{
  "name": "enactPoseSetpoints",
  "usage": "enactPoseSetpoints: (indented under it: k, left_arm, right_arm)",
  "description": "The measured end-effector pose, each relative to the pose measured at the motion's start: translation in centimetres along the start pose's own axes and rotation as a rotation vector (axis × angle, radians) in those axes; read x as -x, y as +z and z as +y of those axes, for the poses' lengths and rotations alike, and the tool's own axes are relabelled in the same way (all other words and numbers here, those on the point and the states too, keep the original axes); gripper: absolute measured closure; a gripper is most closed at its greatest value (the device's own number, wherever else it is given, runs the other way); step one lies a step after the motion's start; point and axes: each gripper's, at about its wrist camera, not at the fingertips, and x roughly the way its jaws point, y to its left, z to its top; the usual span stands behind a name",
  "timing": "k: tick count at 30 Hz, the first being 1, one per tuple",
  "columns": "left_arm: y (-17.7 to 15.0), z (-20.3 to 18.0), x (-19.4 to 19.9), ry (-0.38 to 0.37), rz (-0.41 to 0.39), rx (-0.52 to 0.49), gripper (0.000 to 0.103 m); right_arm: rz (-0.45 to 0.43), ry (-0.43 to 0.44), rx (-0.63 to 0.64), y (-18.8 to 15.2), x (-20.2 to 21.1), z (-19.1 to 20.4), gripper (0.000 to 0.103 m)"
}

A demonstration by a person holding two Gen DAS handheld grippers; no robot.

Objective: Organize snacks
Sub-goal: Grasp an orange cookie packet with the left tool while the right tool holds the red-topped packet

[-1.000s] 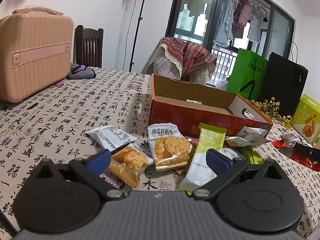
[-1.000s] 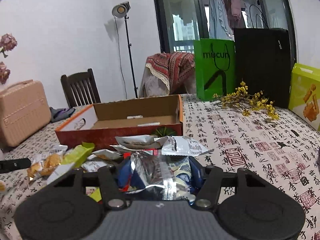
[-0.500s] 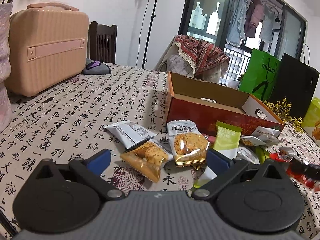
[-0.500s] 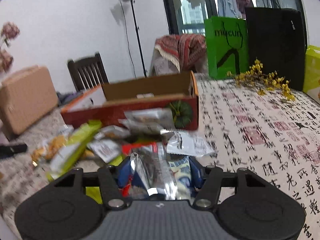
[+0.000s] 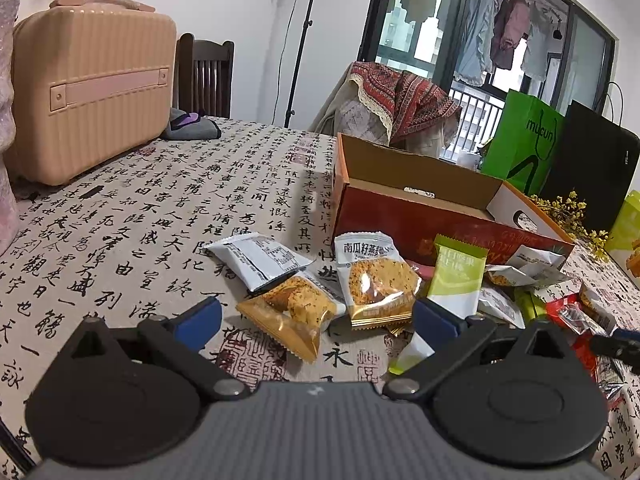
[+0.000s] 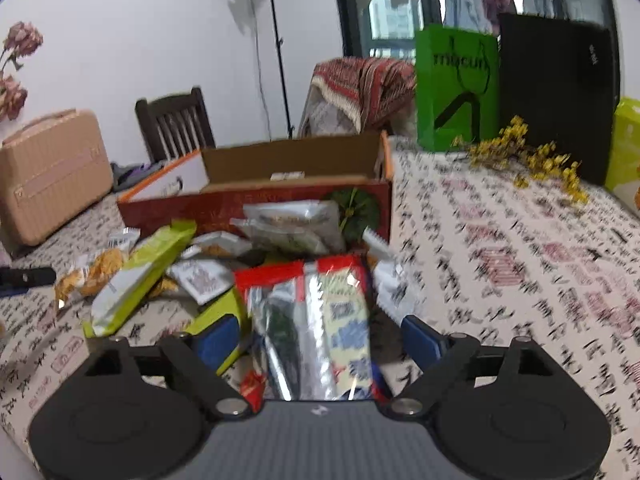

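A pile of snack packets lies in front of an open red cardboard box [image 5: 420,216]. In the left wrist view my left gripper [image 5: 316,322] is open over an orange biscuit packet [image 5: 294,312], beside a white-and-orange packet [image 5: 374,280] and a green bar [image 5: 456,280]. In the right wrist view my right gripper [image 6: 320,338] is open, with a red-and-silver packet [image 6: 316,320] lying loose between its fingers. The box also shows in the right wrist view [image 6: 256,200], empty inside as far as visible.
A peach hard case [image 5: 88,84] stands at the table's left. A green paper bag [image 6: 456,88], a black bag [image 6: 556,96] and yellow flowers [image 6: 532,160] stand at the back right. A wooden chair [image 6: 176,124] is behind the table.
My right gripper has opened and the red-and-silver packet it held now lies between the fingers. It also moved closer to the pile. My left gripper drew back a little from the packets.
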Motion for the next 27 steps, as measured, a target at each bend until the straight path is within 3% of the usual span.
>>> enactPoseSetpoints:
  k: [3,4,5,6,14,22,25,26,27]
  left_arm:
    - [0.0,0.1,0.0,0.004,-0.002,0.001,0.000]
    - [0.0,0.2,0.0,0.007,-0.002,0.001,0.000]
    - [0.1,0.3,-0.1,0.010,0.000,0.002,0.000]
    - [0.1,0.4,-0.1,0.015,0.002,0.002,0.000]
    - [0.7,1.2,-1.1,0.066,0.017,-0.017,0.000]
    - [0.7,-0.9,-4.3,0.092,0.083,-0.241,0.000]
    - [0.3,-0.8,-5.3,0.085,0.099,-0.278,0.013]
    - [0.2,-0.7,-5.6,0.073,0.109,-0.281,0.032]
    - [0.1,-0.5,-5.8,0.049,0.123,-0.275,0.043]
  right_arm:
    - [0.028,0.014,0.017,-0.3,-0.7,0.7,0.019]
    - [0.033,0.014,0.020,-0.4,-0.9,0.9,0.027]
    - [0.037,0.003,0.026,-0.4,-1.0,1.0,0.042]
    - [0.036,-0.009,0.031,-0.5,-1.0,1.0,0.043]
    - [-0.088,0.041,-0.025,0.0,1.4,0.3,0.045]
    - [-0.152,0.031,-0.039,0.9,2.7,0.2,0.045]
    - [-0.146,0.025,-0.047,0.9,2.5,0.0,0.045]
    - [-0.145,0.025,-0.049,0.8,2.5,0.0,0.045]
    - [-0.144,0.027,-0.050,0.8,2.5,-0.1,0.045]
